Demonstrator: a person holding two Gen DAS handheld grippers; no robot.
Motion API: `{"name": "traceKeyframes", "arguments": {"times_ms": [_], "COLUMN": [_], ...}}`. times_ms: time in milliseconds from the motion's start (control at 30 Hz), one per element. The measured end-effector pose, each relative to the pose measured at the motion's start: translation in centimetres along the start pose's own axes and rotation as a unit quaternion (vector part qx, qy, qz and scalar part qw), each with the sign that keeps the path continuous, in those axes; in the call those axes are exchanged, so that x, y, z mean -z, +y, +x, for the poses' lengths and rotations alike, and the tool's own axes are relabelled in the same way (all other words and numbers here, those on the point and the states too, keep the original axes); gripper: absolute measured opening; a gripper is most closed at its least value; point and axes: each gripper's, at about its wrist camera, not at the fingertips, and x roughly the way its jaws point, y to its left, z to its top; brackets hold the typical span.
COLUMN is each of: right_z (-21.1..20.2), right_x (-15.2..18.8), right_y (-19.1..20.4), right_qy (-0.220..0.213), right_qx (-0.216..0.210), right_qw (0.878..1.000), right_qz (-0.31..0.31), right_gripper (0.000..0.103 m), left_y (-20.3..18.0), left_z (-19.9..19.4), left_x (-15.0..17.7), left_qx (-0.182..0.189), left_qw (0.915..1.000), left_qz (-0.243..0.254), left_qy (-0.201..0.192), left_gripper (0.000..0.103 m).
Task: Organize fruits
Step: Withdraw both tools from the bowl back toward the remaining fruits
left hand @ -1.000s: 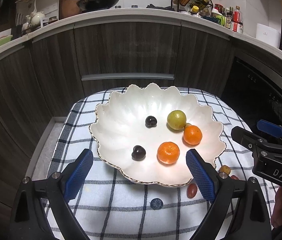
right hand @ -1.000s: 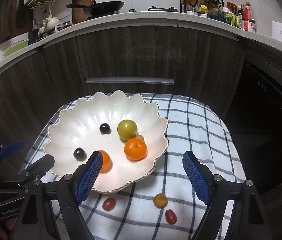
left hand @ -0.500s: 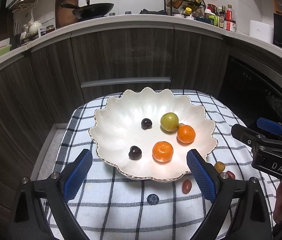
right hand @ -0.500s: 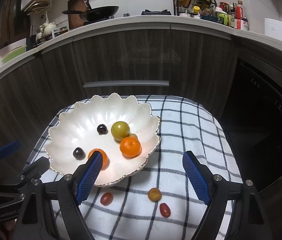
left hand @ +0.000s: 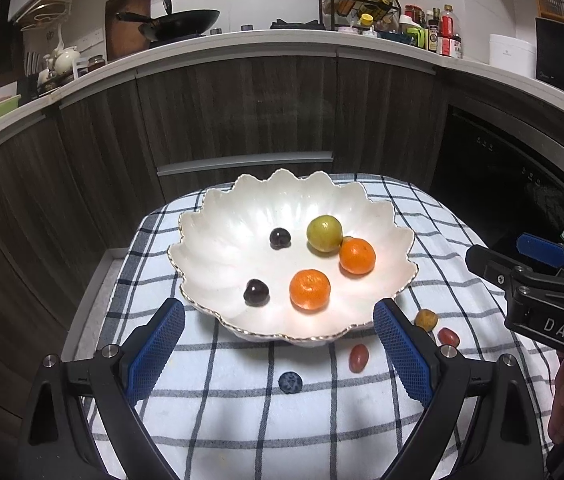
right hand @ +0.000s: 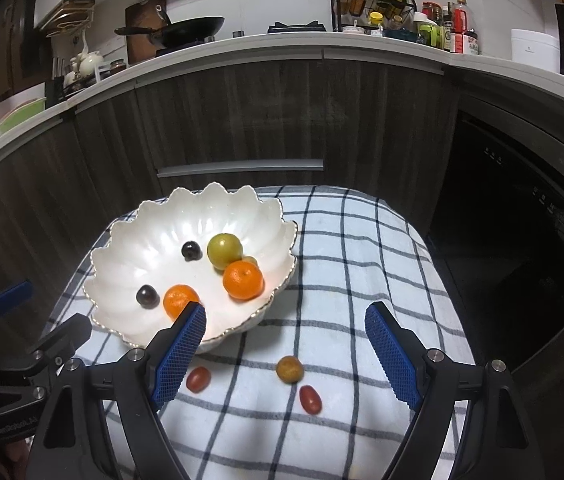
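We hold both grippers above the checked cloth (left hand: 241,408), the left gripper (left hand: 277,354) and right gripper (right hand: 285,350) each with jaws spread wide and holding nothing. The bowl (left hand: 217,216) sits on the cloth and holds two oranges (left hand: 310,290), a green fruit (left hand: 324,233) and two cherries (left hand: 256,292) (a small yellowish fruit peeks from behind the green one). Loose on the cloth near the bowl's front rim lie a blueberry (left hand: 290,382), two red tomatoes (right hand: 198,379) and a yellow tomato (right hand: 289,369), the latter between the right jaws.
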Motion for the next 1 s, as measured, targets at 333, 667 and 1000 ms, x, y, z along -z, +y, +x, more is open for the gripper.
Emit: {"name": "traceKeyframes", "arguments": {"times_ms": [333,667,1000], "right_z": [0.0,0.3,1.2], "right_x": [1.4,3.3,4.6], "right_y": [-0.1,-0.1,-0.3], "right_qy": [0.006,0.015,0.024], "right_qx": [0.001,-0.002,0.014], "right_qw": [1.000,1.000,1.000], "right_qz": [-0.006,-0.005,-0.007], "right_gripper": [0.083,0.087,0.090], "left_y": [-0.3,-0.7,-0.6], "left_z": [-0.1,0.1,1.0], "left_x": [1.4,2.7,4.2], "left_qx": [0.001,0.001,-0.006], "left_qw": [1.0000,1.0000,1.0000], "left_qz": [0.000,0.001,0.004], "left_qy": [0.001,0.006,0.005], "left_gripper": [0.096,0.099,0.099]}}
